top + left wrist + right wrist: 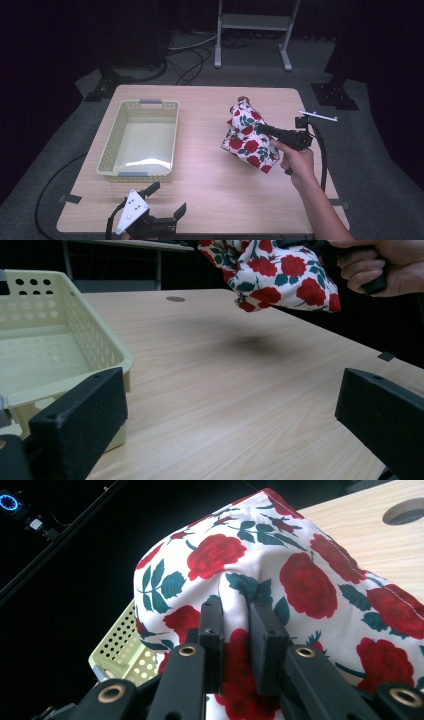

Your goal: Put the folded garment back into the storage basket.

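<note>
Rose-print cloth pinched and held above the worktop

The cloth hangs right of centre in the high view, clear of the worktop, a fold clamped in the right claw. The left claw, at the bottom edge, is spread and holds nothing. A cream basket sits at the left.
</note>
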